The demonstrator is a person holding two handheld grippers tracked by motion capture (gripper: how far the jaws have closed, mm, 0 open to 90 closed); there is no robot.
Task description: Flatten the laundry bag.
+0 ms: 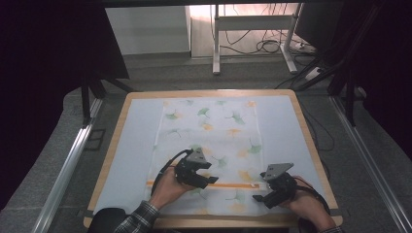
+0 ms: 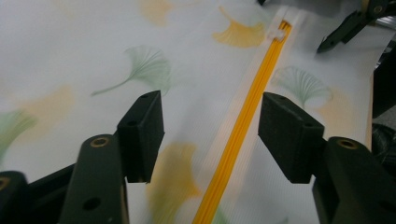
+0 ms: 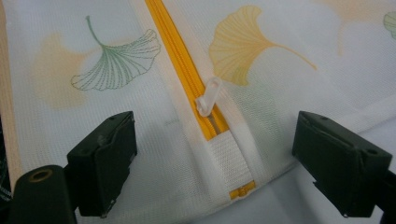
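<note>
A: What is in hand here?

B: A white mesh laundry bag printed with green and orange ginkgo leaves, lying flat on the pale-topped wooden table. Its orange zipper runs straight out between the jaws of the left gripper, which stand well apart with nothing between the pads but cloth underneath them.

A: And the right gripper?

B: Wide open too, holding nothing. The small translucent white zipper pull lies just ahead of it, midway between its jaws, near the stitched white end of the zipper.

A: How will the bag handle?

B: I judge it very light, thin and limp. The mesh would bunch and slide over the smooth table if dragged, so one gripper likely has to pin the fabric beside the zipper while the other works the pull.

A: Where to take hold?

B: The pull tab is the only stiff part, but it is small, flat and probably slick plastic. The pads should close on its free end, not the slider. The left gripper could pinch the cloth next to the orange teeth, straight below its jaws.
</note>
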